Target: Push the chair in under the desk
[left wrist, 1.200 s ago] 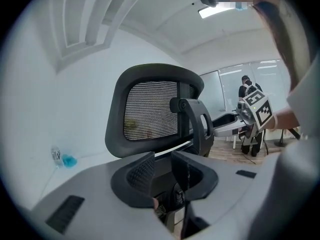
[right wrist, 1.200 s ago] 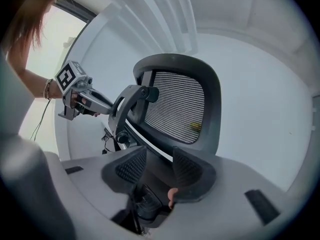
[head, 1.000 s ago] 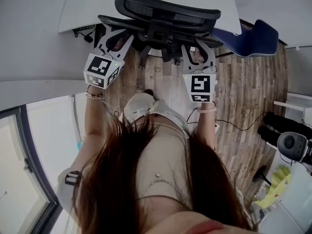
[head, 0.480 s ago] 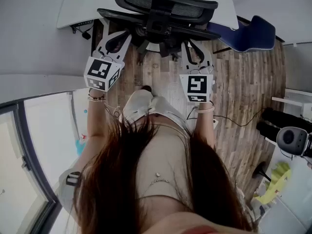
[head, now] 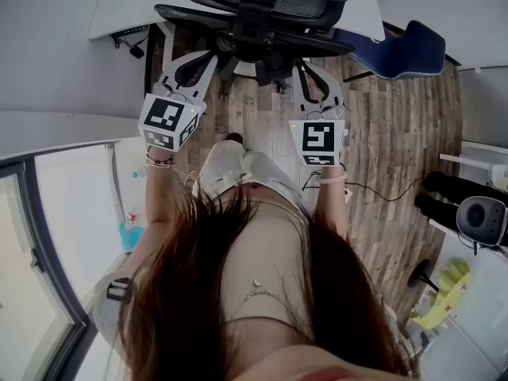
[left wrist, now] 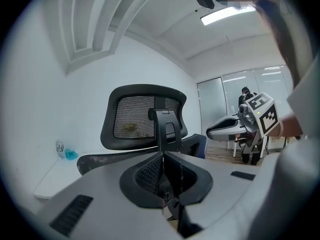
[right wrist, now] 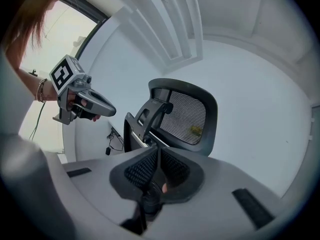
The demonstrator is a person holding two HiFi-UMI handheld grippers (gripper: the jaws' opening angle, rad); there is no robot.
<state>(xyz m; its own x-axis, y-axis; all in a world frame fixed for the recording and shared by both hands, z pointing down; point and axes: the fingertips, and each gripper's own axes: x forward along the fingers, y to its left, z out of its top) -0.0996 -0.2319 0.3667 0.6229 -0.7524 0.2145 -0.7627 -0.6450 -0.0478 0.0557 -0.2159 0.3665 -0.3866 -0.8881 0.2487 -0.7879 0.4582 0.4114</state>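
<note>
Because the job was to push the chair in under the tabletop, both tongs were held out toward the back of the chair. One was on each side, so I think the push would go straight and not turn the chair. The left tongs were shut tight, with nothing between them. The right tongs were closing, with the pads all but together and nothing between them either. Shut tips make a firm, blunt end to push with, I think.

The chair sat at the top middle of the head view. Its back was right up at the edge of the tabletop, so it looked almost all the way in.

Some things were hard to see. The seat and most of the legs were hidden under the chair back and the tabletop. No view showed clearly if the tips touched the chair or stopped just short of it. The person's hair filled the lower part of the head view and covered the floor there. A blue chair at the upper right was partly cut off by the tabletop.
</note>
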